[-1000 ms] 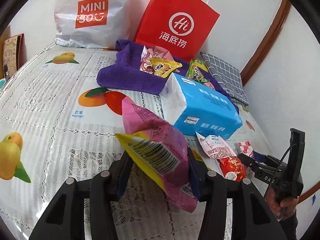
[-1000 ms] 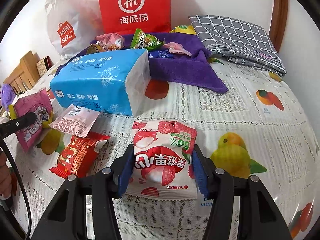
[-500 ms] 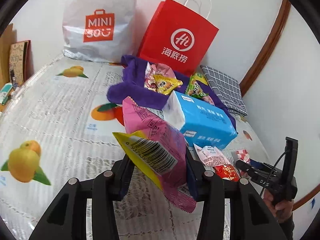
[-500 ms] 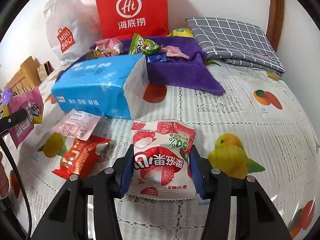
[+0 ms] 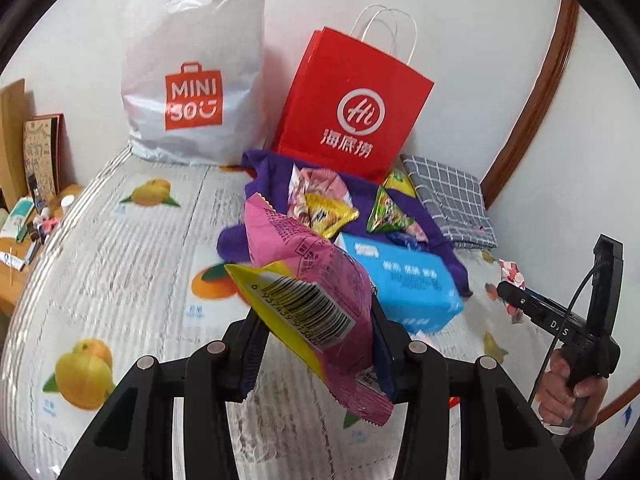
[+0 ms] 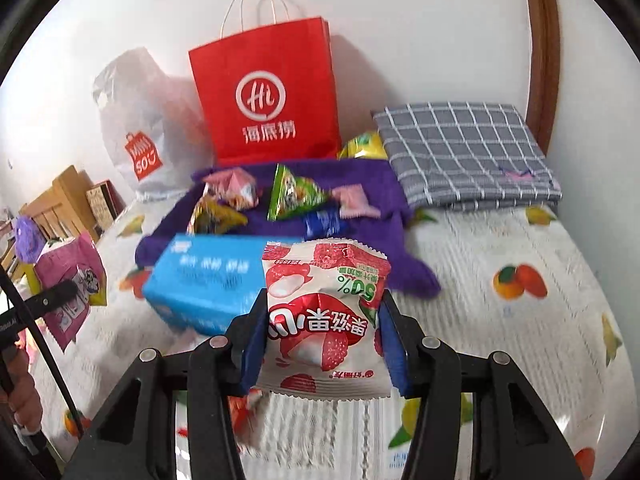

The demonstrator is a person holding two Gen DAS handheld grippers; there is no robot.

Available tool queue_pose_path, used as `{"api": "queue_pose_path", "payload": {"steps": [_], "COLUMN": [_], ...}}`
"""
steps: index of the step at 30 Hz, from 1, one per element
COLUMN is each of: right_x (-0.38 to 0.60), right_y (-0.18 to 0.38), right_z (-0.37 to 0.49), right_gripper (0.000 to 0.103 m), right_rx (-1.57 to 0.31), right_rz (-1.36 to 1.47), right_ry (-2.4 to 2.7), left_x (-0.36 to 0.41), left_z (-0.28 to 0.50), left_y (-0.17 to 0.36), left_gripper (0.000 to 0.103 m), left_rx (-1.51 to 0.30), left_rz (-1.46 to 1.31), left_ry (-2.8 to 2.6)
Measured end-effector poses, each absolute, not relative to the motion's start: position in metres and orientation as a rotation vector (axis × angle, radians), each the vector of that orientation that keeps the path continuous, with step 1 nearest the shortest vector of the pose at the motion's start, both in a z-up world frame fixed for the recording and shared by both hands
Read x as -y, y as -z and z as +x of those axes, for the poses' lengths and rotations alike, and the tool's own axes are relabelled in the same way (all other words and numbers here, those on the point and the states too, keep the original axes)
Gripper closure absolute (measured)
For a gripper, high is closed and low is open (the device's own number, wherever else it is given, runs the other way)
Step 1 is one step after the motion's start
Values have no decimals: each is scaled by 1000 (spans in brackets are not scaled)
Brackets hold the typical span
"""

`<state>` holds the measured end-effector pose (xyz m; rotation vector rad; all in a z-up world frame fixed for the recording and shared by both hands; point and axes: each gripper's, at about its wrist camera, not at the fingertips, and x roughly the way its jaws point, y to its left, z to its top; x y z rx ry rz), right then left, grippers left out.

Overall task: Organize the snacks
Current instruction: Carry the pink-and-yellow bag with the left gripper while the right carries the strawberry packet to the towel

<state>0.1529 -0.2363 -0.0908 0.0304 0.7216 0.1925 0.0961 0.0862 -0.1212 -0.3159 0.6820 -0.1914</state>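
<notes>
My left gripper (image 5: 314, 354) is shut on a pink and yellow snack bag (image 5: 308, 292) and holds it above the bed; it also shows in the right wrist view (image 6: 70, 284). My right gripper (image 6: 322, 346) is shut on a white and red lychee snack bag (image 6: 324, 312), lifted off the bed; it shows at the right of the left wrist view (image 5: 510, 292). A purple cloth (image 6: 372, 196) at the back holds several snack packets, among them a green one (image 6: 292, 192) and a yellow one (image 5: 328, 214).
A blue tissue pack (image 6: 208, 280) lies in front of the purple cloth. A red paper bag (image 6: 268, 92) and a white MINISO bag (image 5: 192, 76) stand against the wall. A folded grey checked cloth (image 6: 464, 152) lies at the back right. A red packet (image 6: 240, 412) lies below my right gripper.
Both grippers have risen from the bed with their bags. The lychee bag was lying on the bed under the right gripper; now it hangs lifted between the jaws.
</notes>
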Motion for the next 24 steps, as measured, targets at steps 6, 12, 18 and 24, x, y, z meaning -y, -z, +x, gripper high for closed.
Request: {"api": "queue_pose_path", "payload": {"steps": [6,12,18,24], "right_x": [232,231,233,240], "right_y": [78,68,71,99], "right_z": [183,223,270,300], "right_gripper": [53,53,53,53], "right_rx": [-711,-698,-712,-747], "right_rz": [54,86,101,147], "right_ry": [-184,-192,-206,-223], "left_x": [-79,-68,-67,-69], "left_z": [116,149,181,194], "left_y": [95,79,84,103], "left_gripper": [59,59,59,59], "left_rx": [-630,-593,-587,-606], "left_rz": [-306,-307,-319,-328], "left_ry": [192,196,190,194]}}
